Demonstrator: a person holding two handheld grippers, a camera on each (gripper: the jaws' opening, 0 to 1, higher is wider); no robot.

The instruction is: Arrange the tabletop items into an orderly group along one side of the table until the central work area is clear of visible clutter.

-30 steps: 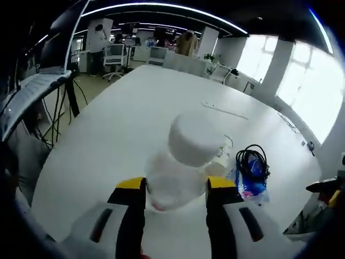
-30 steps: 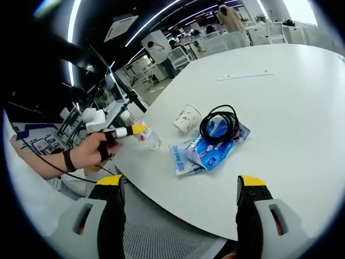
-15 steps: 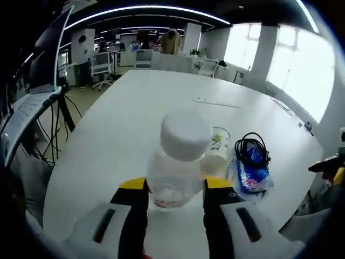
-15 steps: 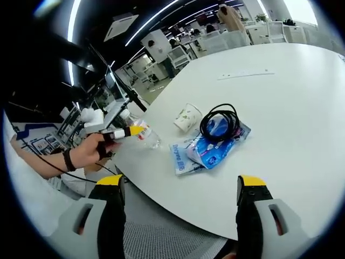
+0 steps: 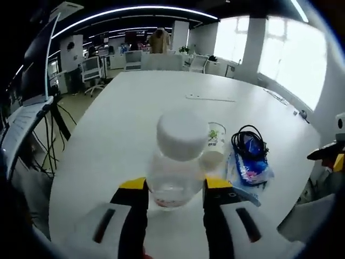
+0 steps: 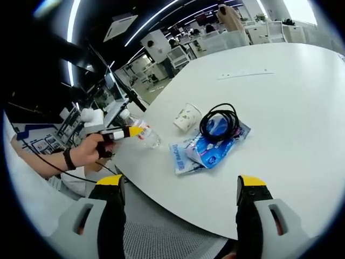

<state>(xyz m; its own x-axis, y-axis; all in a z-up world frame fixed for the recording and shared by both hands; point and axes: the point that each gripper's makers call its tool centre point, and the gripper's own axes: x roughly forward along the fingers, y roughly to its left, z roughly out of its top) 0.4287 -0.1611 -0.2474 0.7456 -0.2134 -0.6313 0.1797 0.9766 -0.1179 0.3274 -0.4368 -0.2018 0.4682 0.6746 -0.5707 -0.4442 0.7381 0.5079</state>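
White tabletop [image 5: 124, 113] stretches ahead of both grippers in an open office. My left gripper [image 5: 175, 186] pinches a clear bottle [image 5: 175, 162] with a white cap between its jaws; I can't tell what it holds. Just beyond, right of the jaws, a paper cup [image 5: 214, 144] lies tipped beside a cable coil [image 5: 249, 148] on blue packets [image 5: 249, 171]. My right gripper [image 6: 178, 186] hangs spread, holding nothing. I judge the bottle mid-carry; next I must set it beside that cluster.
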